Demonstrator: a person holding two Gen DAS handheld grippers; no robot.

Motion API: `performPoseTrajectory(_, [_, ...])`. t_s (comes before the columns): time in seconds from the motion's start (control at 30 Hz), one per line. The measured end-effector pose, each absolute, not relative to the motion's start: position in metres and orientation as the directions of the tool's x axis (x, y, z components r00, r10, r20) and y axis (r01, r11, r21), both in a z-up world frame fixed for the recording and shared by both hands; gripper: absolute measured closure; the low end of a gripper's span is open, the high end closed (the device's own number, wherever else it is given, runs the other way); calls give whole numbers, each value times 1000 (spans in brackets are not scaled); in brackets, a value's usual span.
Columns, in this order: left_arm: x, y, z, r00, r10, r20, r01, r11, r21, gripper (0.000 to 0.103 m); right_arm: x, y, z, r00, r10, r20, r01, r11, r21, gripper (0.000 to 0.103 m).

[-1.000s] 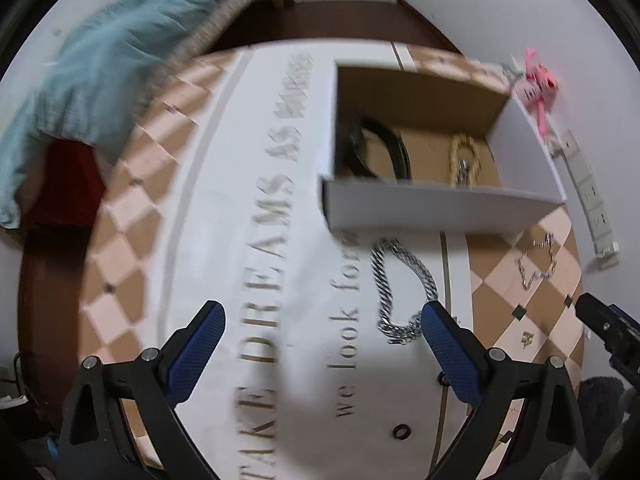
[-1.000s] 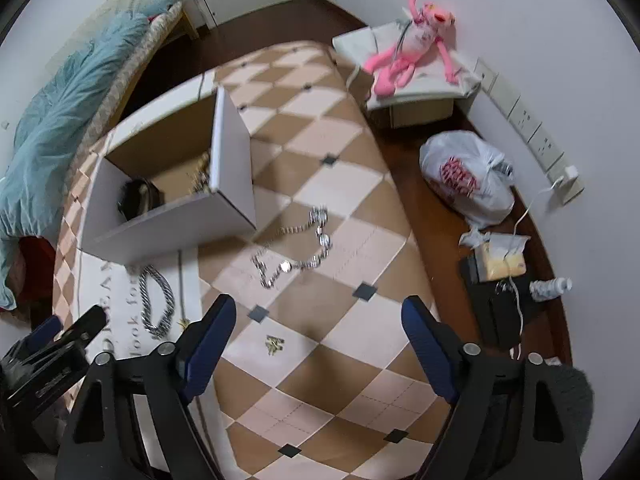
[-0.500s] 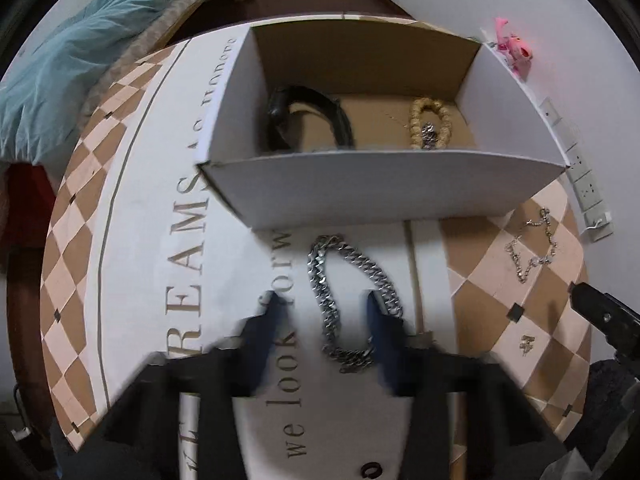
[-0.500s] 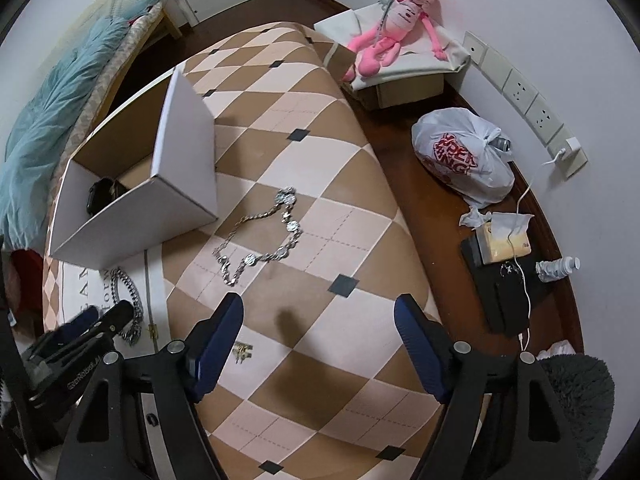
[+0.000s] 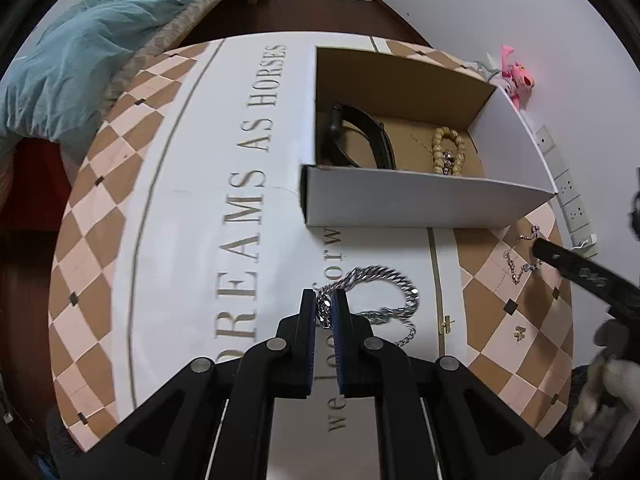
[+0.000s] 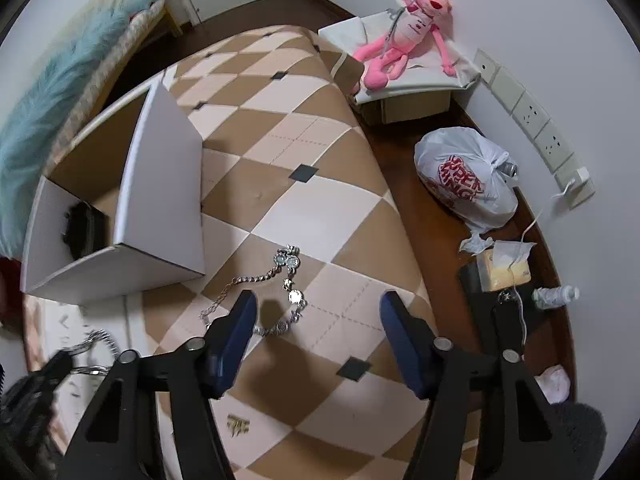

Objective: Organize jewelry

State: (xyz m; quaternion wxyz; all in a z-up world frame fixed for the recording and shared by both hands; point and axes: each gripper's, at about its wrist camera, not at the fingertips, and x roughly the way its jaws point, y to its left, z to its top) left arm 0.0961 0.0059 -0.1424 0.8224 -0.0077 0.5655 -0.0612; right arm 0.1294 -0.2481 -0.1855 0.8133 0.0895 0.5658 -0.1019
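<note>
I have the chain pinched near one end between my left fingers, which are drawn in narrow on its links while most of it lies looped on the desk, just in front of the box. The box stands open on top and already holds a black strap and a bead bracelet. My right fingers are spread wide and hold nothing, hovering over the charm necklace on the checkered part of the cloth, beside the box's side wall. A small gold piece lies just right of the chain and another sits nearer me. My worry is the grip: I hold only a few links, so I judge the heavy loop could swing, slide out, or catch the box's near wall as it goes over (a thin cardboard wall would tip easily). The trailing end might also drag the gold piece along. On the cloth I read "DREAMS AS HORSES" and part of "we look forw"; on the white bag on the floor the red print looks like "SUPER KING", though creases make that uncertain.
</note>
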Motion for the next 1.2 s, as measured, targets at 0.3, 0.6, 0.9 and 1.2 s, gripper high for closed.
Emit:
performPoseTrajectory(0.3, [97, 10, -125, 378, -138, -916, 113, 988, -102, 98, 116, -232, -179, 363, 13, -932, 203, 975, 92, 97])
performPoseTrajectory(0.6, [101, 11, -83, 415, -227, -881, 145, 973, -182, 98, 90, -229, -119, 471, 157, -868, 164, 951, 261, 98])
performPoseTrajectory(0.9, [125, 1, -10, 494, -313, -811, 222, 948, -230, 100, 106, -213, -25, 561, 278, -780, 18, 938, 347, 98])
performPoseTrajectory(1.2, [174, -10, 18, 524, -305, -795, 253, 947, -197, 100, 164, -191, -1, 557, 301, -774, -57, 944, 326, 98])
